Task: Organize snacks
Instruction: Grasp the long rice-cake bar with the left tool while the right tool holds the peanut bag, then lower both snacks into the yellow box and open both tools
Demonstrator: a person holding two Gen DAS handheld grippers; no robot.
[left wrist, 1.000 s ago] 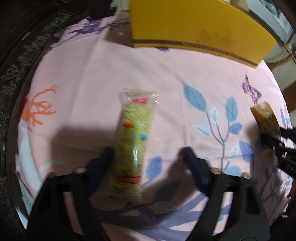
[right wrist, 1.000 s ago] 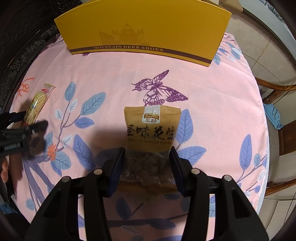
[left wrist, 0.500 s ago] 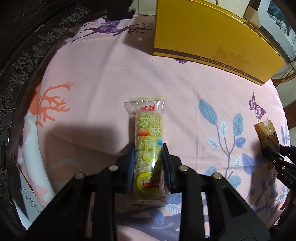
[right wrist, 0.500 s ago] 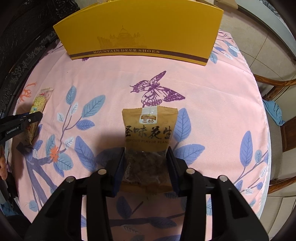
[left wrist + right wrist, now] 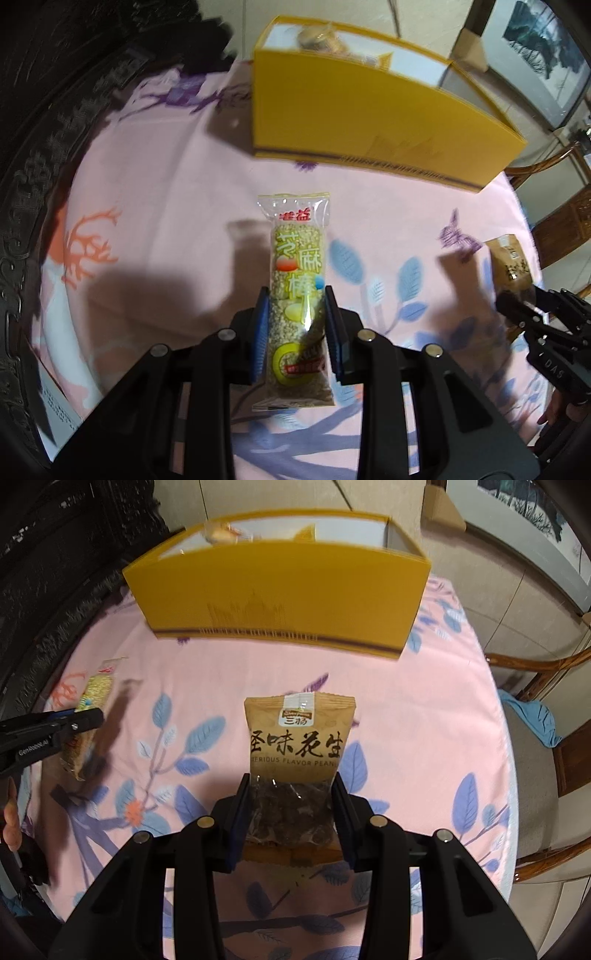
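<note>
Your left tool [image 5: 293, 325] grips the bar [image 5: 297, 291], right tool [image 5: 291, 808] the peanuts [image 5: 299, 738] — the box [image 5: 280, 590] lies straight ahead, open top up.

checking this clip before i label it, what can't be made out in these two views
- Yellow box contents: both views, its front wall hides all but a few blurred wrappers at the rim.
- Box lettering: both views, motion blur.
- Peanut bag bottom edge: right wrist view, covered by the right tool.
- Sesame bar in right wrist view: small, partly behind the left tool.
</note>
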